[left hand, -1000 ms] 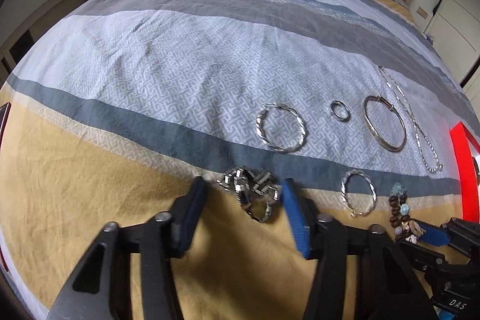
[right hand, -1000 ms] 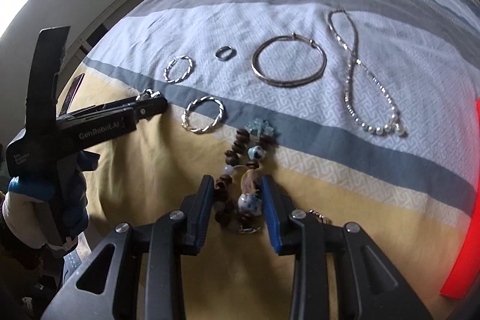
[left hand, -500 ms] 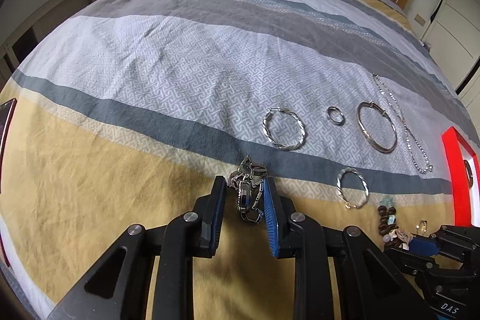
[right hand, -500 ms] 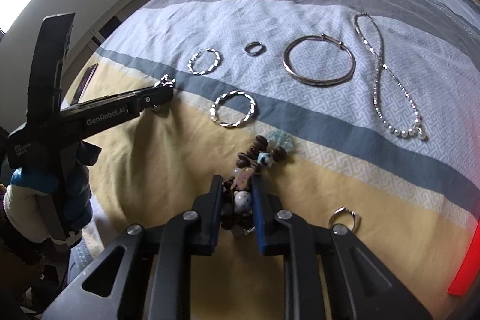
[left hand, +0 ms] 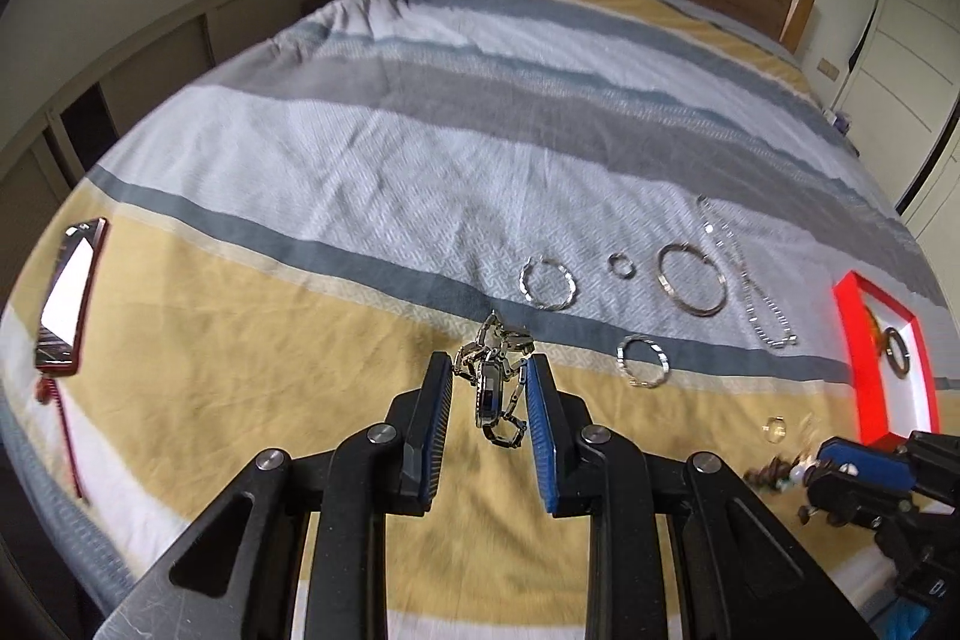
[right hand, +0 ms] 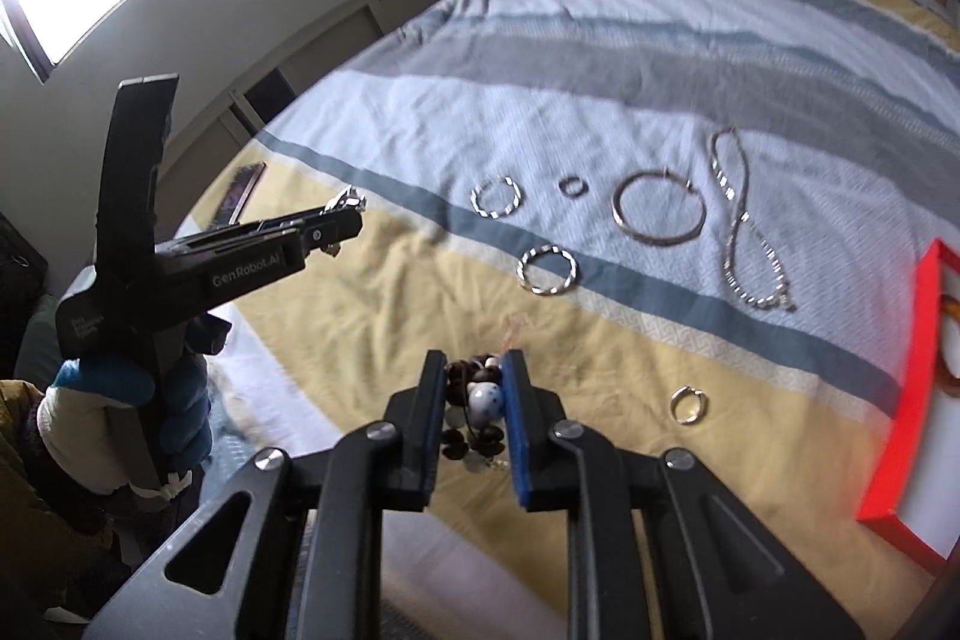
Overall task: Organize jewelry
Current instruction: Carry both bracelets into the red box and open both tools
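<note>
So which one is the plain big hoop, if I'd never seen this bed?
On the striped bedspread, find the row of silver pieces on the white band. The large smooth silver hoop lies between the tiny silver ring and the long silver chain; it's the widest and untwisted.

The right hand-held gripper (right hand: pixel 474 403) pinches a beaded bracelet (right hand: pixel 477 406) above the striped bedspread (right hand: pixel 540 58). At left, a gloved hand (right hand: pixel 129 409) holds the left hand-held gripper (right hand: pixel 342 220), gripping a metal chain bracelet (right hand: pixel 345 203). Two twisted hoops (right hand: pixel 495 197), a small ring (right hand: pixel 572 186), a large hoop (right hand: pixel 658 213) and a silver necklace (right hand: pixel 741 232) lie on the bed beside a red tray (right hand: pixel 909 388).
</note>
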The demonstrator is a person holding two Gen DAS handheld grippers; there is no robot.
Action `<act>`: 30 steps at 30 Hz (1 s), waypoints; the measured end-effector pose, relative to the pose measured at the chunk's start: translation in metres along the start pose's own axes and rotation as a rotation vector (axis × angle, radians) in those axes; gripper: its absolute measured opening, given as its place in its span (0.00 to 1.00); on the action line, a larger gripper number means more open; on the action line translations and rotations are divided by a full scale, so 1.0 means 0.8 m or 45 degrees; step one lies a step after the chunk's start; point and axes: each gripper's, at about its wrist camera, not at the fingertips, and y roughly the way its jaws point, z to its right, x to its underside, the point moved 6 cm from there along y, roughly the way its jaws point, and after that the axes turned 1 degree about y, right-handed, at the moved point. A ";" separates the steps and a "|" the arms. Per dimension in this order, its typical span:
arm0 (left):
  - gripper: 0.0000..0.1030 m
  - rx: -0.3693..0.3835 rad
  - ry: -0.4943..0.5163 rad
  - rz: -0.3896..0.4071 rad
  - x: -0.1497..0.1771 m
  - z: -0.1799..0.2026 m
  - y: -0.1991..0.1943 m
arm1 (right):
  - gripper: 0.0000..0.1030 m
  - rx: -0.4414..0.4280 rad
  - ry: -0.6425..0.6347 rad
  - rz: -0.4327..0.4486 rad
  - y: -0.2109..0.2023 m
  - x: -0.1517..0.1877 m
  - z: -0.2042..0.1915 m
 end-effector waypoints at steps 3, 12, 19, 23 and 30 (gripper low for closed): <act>0.24 0.006 0.010 0.041 -0.001 0.007 -0.032 | 0.17 0.013 -0.009 0.053 -0.030 -0.002 -0.009; 0.24 0.078 0.086 0.127 -0.005 0.075 -0.090 | 0.17 0.094 0.001 0.190 -0.120 0.008 0.006; 0.24 0.190 0.215 0.130 -0.006 0.176 -0.100 | 0.17 0.196 0.098 0.299 -0.195 0.020 0.070; 0.24 0.267 0.314 0.110 -0.005 0.244 -0.093 | 0.17 0.265 0.183 0.335 -0.231 0.037 0.126; 0.24 0.395 0.460 0.035 0.008 0.365 -0.057 | 0.17 0.376 0.324 0.327 -0.260 0.066 0.228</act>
